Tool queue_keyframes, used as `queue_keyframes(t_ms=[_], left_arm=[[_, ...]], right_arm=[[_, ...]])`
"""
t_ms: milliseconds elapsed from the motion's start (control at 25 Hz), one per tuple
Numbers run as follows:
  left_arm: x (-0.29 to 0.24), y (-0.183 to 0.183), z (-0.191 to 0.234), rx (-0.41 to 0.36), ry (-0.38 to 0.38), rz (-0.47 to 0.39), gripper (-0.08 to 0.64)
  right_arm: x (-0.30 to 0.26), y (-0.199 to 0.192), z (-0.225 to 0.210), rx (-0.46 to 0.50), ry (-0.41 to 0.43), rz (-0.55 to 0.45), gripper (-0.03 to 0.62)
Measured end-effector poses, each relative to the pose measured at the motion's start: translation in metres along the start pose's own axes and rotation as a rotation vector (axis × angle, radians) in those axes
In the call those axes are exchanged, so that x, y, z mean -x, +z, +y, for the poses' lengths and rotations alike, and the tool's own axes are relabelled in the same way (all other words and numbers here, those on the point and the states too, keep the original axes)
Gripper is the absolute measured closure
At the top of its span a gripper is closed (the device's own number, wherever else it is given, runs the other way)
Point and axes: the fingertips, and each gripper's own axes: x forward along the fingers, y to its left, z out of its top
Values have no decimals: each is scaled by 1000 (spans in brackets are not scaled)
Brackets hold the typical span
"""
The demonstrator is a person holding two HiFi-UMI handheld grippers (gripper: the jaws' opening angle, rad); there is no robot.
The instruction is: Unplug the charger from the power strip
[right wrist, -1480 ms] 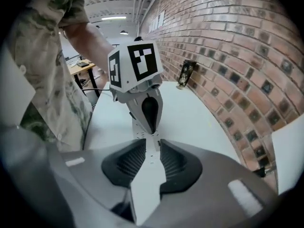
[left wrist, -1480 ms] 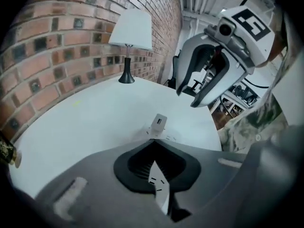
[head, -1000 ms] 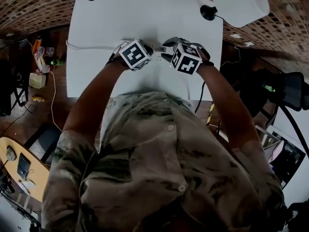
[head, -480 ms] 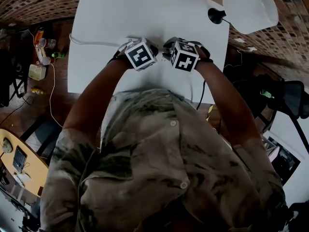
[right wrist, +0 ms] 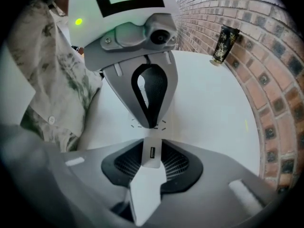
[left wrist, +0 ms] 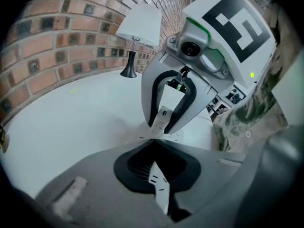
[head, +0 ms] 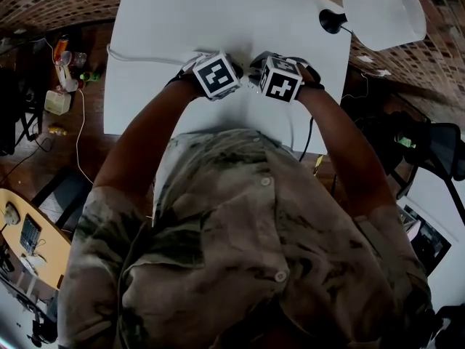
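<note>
A white charger (right wrist: 151, 155) with a USB port on its face stands plugged into the white power strip (right wrist: 162, 125) on the white table (head: 182, 20). My right gripper (right wrist: 152, 145) points almost straight down over the charger. Its jaws are closing, and the pads press the charger's two sides (left wrist: 162, 118). My left gripper (right wrist: 149, 123) faces it with its fingertips together, resting on the strip right beside the charger. In the head view both marker cubes (head: 218, 74) (head: 281, 79) hide the strip and the charger.
A white-shaded lamp (head: 383, 9) with a black base (head: 330, 22) stands at the table's far right corner. A dark patterned cup (right wrist: 222, 43) sits by the brick wall. A white cord (head: 145, 55) runs left from the strip. A black cable (head: 309, 133) hangs over the right edge.
My right gripper has sunk a little onto the charger and tipped steeper. The two marker cubes stand slightly closer together. The left gripper has stayed where it was.
</note>
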Motion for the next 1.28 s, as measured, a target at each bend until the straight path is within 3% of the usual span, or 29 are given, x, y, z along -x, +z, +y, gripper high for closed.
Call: queue_keyframes(t_ms=[480,600,720,840,1000,1280], left_arm=[[-2,0,2,7,4,7,563],[0,0,1,10,-5,13,562],[1,-4,-1,22,-17,20,561],[-1,1,-1,14,-14,2,561],[-3,2,-11,36,-76,-6,561],[-1,-2,-11,19,-60,-12,558]], right_arm=[[2,0,1,-5,-10,79,486],[41,23,-5,4,-12,24,488],[81,41,-27,41,-69,5,488],[98,32,-41,-7,-116,-10,488],[108,15,-34,-92,-132,-44,488],[108,-5,-12,-183,-147,-108,486]])
